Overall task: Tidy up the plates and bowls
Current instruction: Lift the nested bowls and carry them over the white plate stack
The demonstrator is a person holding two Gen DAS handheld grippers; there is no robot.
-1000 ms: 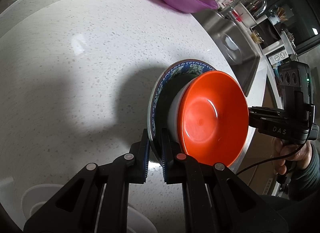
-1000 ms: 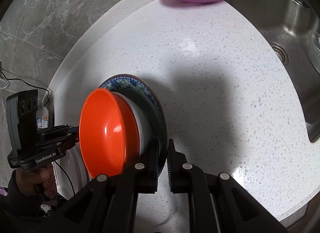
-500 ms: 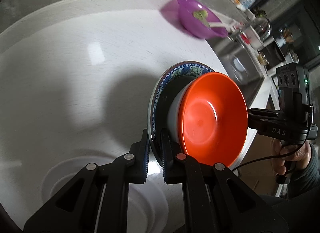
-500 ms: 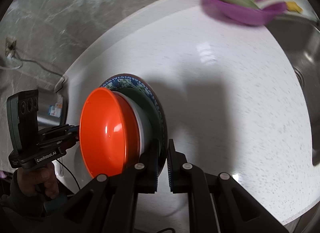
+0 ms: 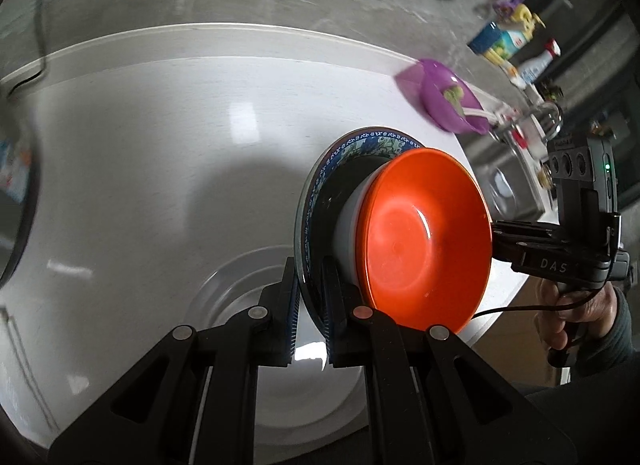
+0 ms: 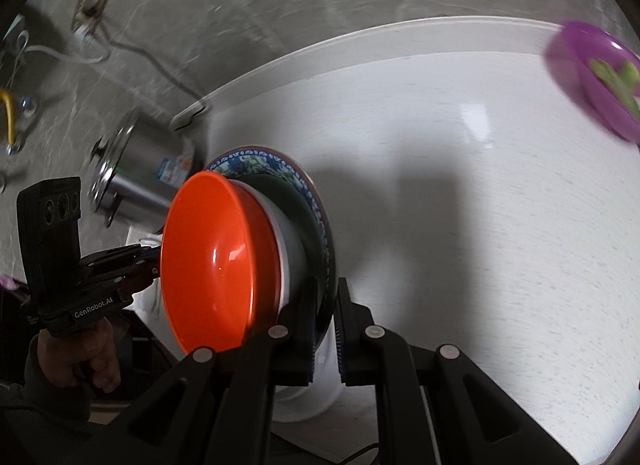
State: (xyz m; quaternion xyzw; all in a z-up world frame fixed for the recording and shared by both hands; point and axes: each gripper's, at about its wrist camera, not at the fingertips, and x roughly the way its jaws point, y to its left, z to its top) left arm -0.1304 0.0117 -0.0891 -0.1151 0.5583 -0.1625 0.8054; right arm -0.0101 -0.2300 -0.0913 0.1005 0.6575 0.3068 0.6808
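- A glossy orange bowl (image 5: 420,237) nests in a white bowl (image 5: 346,225) on a blue-patterned plate (image 5: 360,141), all at the frame's centre.
- The left gripper (image 5: 308,317) and right gripper (image 6: 324,333) each clamp the plate's rim from opposite sides.
- Beneath lies a stack of white dishes (image 5: 240,289).
- A purple bowl (image 5: 444,101) sits upper right on the speckled white counter (image 5: 160,145); a steel pot (image 6: 132,169) is blurred.

Both wrist cameras look steeply down, close, from opposite sides at one shared orange bowl (image 5: 420,237) and countertop (image 5: 160,145)
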